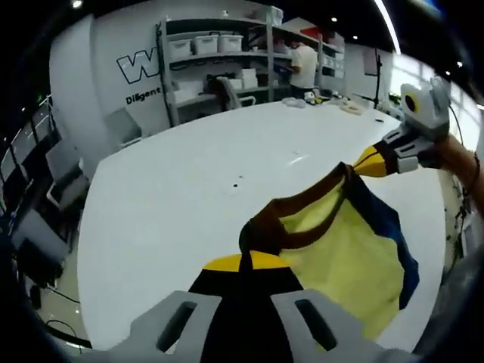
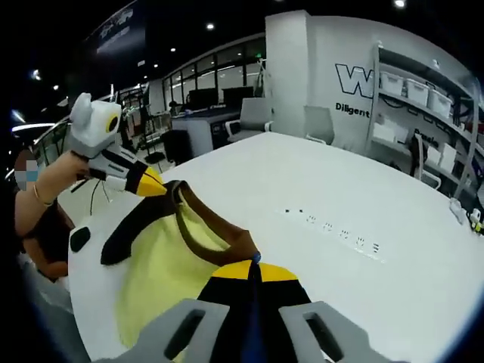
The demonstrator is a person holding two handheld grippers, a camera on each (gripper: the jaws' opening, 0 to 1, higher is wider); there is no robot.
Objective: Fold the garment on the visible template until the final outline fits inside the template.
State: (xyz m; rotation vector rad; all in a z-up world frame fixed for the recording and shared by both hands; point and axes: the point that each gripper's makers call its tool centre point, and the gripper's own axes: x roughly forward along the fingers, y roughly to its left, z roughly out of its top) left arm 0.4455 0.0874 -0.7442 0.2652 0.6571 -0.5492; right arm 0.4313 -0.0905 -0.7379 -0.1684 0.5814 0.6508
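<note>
**Garment Held Aloft by the Collar: Handling and Blind Spots**

The white counter (image 1: 189, 189) spans both views. The garment (image 1: 340, 257), yellow with a brown collar band and a blue panel, hangs above it between the two claws, lifted off the surface on the collar side. No template outline can be made out on the counter; a few faint marks (image 2: 340, 227) show in the right gripper view, but what they are cannot be told.

The cloth sags and drapes freely, so it should be judged light, soft and limp, with no stiffness to keep a fold. The collar band is the firmest edge and the sensible place to take hold.

The left claw (image 1: 243, 261) is closed on the collar band, and so is the right claw (image 2: 253, 261), at another point along it. The garment's lower hem and sleeves are cut off or hidden behind the claw bodies.
</note>
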